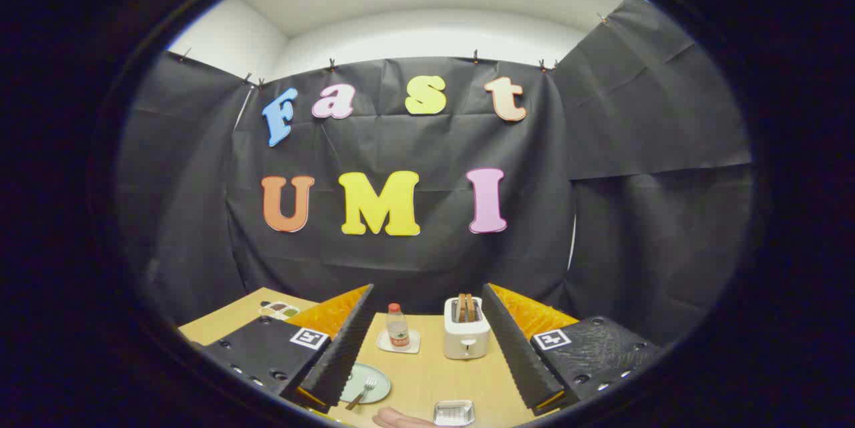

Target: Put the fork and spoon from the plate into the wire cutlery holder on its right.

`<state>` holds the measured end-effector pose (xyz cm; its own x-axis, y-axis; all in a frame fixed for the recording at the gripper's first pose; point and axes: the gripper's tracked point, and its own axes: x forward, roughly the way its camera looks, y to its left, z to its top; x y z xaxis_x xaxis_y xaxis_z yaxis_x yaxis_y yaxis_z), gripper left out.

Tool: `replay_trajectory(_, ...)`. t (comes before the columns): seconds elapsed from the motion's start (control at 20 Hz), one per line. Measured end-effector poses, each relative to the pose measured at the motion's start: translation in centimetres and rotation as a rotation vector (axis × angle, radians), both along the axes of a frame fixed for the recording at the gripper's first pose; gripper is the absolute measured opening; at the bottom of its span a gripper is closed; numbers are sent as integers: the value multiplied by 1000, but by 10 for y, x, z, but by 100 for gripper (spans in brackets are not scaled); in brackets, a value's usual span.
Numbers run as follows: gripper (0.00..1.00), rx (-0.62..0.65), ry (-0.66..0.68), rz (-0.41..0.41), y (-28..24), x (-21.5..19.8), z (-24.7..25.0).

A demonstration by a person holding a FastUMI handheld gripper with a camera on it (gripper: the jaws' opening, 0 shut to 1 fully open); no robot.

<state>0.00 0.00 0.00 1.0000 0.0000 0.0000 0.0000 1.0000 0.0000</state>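
Claw [427, 354]: two fingers spread wide apart, holding nothing, raised above the counter [434, 374] and aimed level at the booth wall.

Plate [366, 382]: pale green, round, at the counter's near edge, just inside the left finger. Fork [363, 393] lies across it, tines toward the far edge, handle toward the near edge. Spoon cannot be made out.

Wire holder [454, 412]: shiny, low, at the near edge, right of the plate, apart from it. A hand [401, 419] rests between the two.

Far side: toaster [466, 328], bottle [397, 326] on a small white tray [398, 342].

Handling advice: no grasp begun. Tip the claw down, bring it over the fork handle, close across the narrow shaft, lift clear of the plate rim, then lower into the holder.
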Motion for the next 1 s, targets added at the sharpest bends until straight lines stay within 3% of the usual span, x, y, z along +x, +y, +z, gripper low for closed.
replay_trajectory(0.65, 95, -18, 59, -7, 15, 24, -17)
replay_trajectory(1.0, 95, -71, 116, -9, 48, 46, -62)
